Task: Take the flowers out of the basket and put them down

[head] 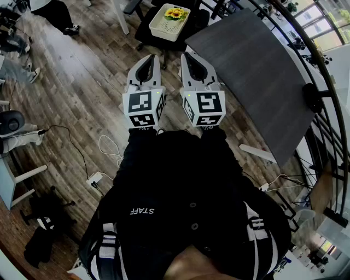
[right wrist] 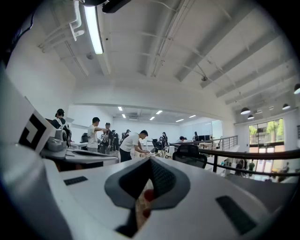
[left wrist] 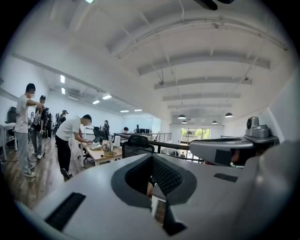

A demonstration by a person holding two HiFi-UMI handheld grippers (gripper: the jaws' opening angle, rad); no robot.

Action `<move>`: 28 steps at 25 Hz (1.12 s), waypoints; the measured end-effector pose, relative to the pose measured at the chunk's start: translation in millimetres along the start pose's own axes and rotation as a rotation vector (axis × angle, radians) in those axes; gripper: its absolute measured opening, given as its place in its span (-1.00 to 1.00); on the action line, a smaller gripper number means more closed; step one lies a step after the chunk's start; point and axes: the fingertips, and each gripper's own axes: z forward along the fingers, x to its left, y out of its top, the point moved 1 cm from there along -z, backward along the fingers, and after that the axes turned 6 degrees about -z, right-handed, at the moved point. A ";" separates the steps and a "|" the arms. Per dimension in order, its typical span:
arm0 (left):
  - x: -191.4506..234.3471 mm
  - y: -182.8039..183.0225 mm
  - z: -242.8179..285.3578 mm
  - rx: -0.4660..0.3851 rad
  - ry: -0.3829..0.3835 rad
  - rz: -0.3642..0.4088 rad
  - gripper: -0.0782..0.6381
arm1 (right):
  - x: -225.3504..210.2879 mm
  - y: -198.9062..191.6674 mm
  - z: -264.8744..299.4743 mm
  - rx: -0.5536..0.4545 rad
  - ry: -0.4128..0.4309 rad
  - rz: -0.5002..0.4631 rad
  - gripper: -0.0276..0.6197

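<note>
The left hand-held gripper [head: 148, 60] is held level, its jaws closed together with nothing between them. The right hand-held gripper [head: 192, 58], just beside it, seems likewise closed and empty, though only a thin slit is seen there. Both are kept well short of the basket [head: 162, 28]. The flowers [head: 175, 13] lie inside the basket, their stems hidden by its wall. The basket is set on a dark chair [head: 146, 34], just left of the table [head: 257, 71].

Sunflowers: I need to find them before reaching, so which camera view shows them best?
The head view. It shows the yellow sunflowers lying in the white basket at the top of the picture. The left gripper view and the right gripper view aim level and show neither flowers nor basket.
</note>
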 end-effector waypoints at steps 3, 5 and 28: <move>3.8 -0.8 -0.4 0.003 -0.008 0.001 -0.79 | 0.9 1.3 2.3 -0.008 -0.019 0.023 -0.88; 7.3 -1.6 -0.6 0.005 -0.013 0.002 -0.79 | 1.7 3.3 3.3 -0.029 -0.027 0.057 -0.88; 57.0 -34.3 -12.3 0.083 -0.043 -0.042 -0.79 | 52.5 -27.4 27.5 0.069 -0.020 0.056 -0.88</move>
